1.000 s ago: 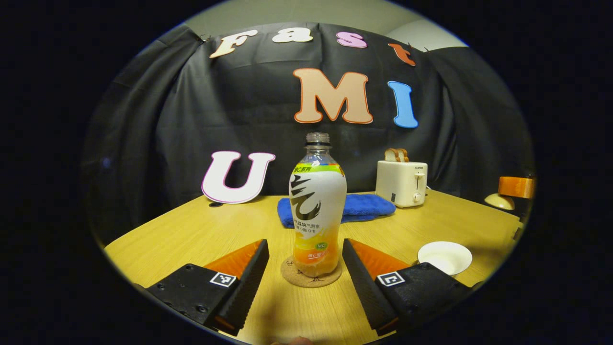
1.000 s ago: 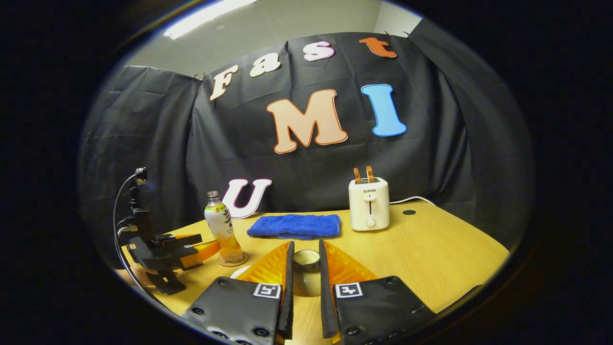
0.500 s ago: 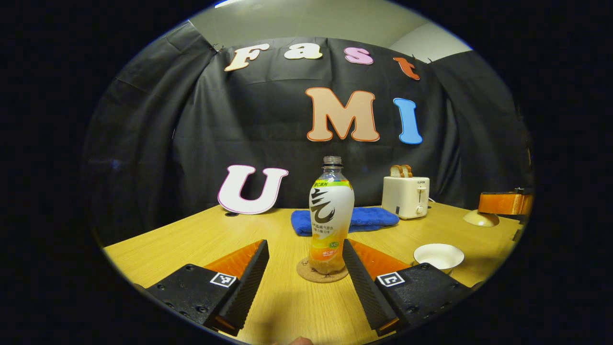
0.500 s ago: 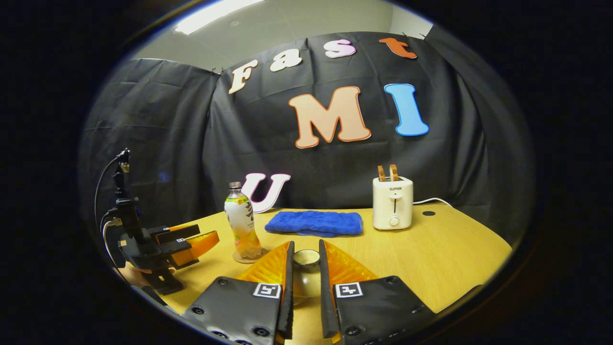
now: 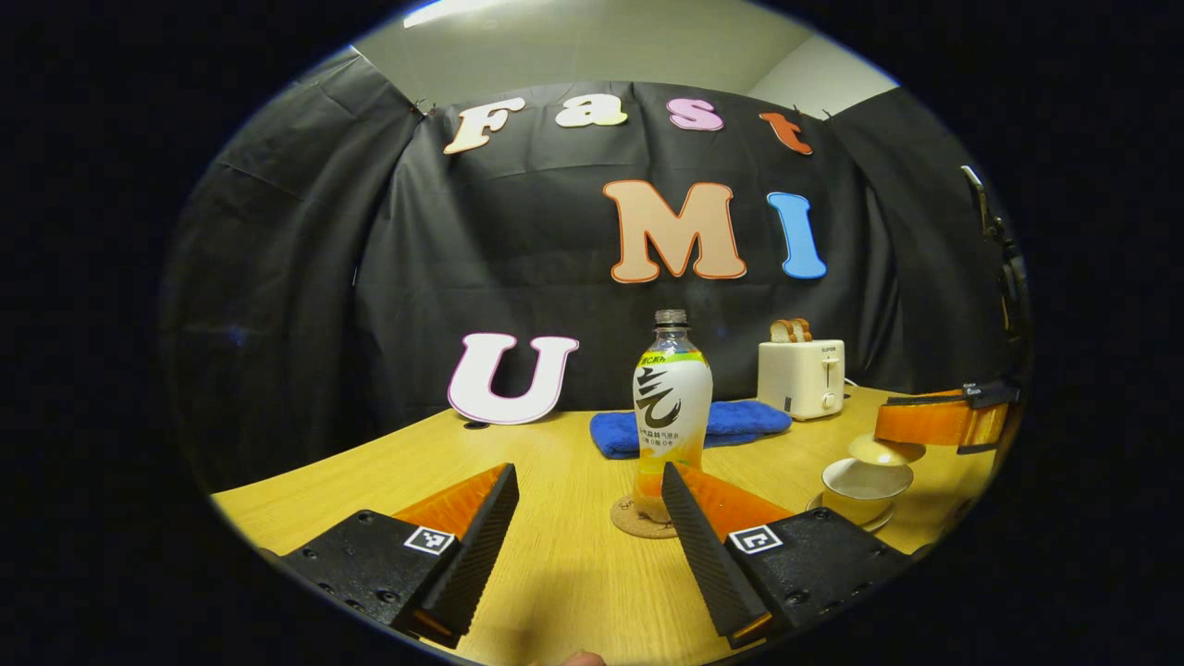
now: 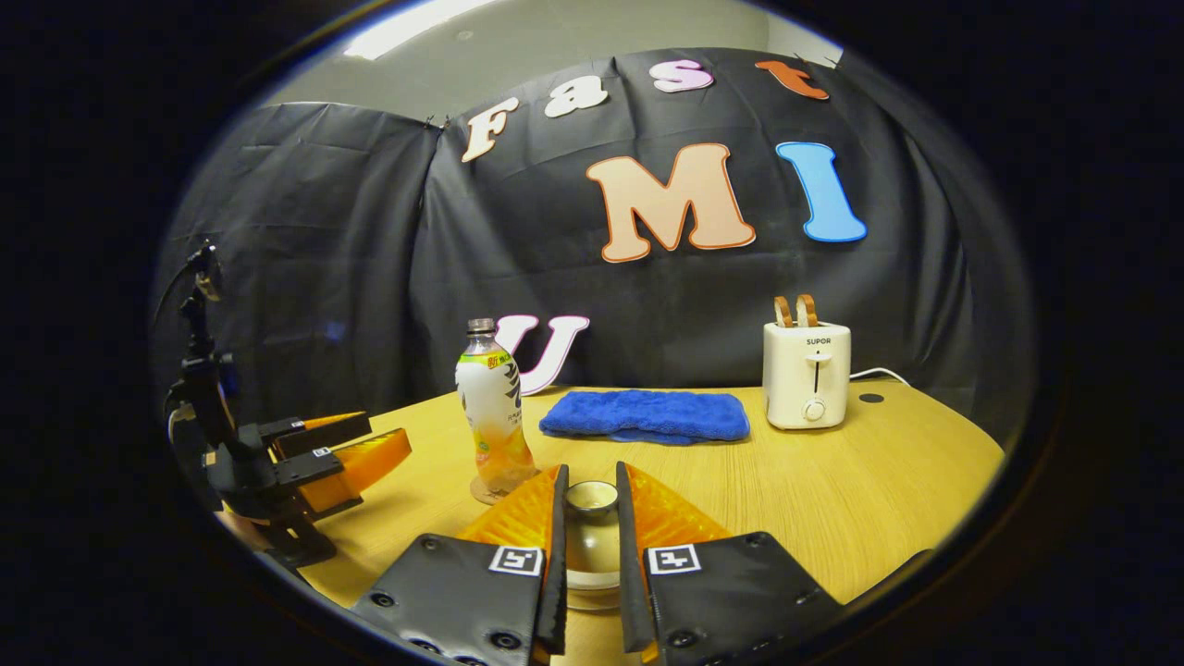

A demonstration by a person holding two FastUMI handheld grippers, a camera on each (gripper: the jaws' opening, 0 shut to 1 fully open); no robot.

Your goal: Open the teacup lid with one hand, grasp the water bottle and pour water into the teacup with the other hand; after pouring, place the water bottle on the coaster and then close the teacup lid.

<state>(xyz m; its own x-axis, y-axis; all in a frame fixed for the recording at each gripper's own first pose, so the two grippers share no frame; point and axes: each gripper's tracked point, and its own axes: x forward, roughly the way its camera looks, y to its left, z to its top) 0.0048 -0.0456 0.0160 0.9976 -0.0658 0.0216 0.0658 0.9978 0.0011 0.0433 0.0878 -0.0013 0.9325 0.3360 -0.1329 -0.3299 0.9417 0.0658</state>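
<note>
The water bottle (image 5: 672,407), uncapped with a white and orange label, stands upright on the round cork coaster (image 5: 638,520). My left gripper (image 5: 587,474) is open and sits a short way back from the bottle, which lies off to the right of the gap. The white teacup (image 5: 867,479) rests on its saucer at the right. My right gripper (image 6: 590,495) is shut on the knob of the teacup lid (image 6: 592,544). In the left gripper view, the lid (image 5: 886,450) hangs at the cup's far rim; I cannot tell whether they touch.
A folded blue towel (image 6: 645,416) lies at the back of the wooden table (image 6: 832,490). A white toaster (image 6: 805,375) with two slices stands to its right, cord trailing behind. In the right gripper view, the left gripper (image 6: 390,430) is at the far left.
My left gripper drew back from the bottle, which now looks smaller and farther right. My right gripper carried the lid down and over to the teacup.
</note>
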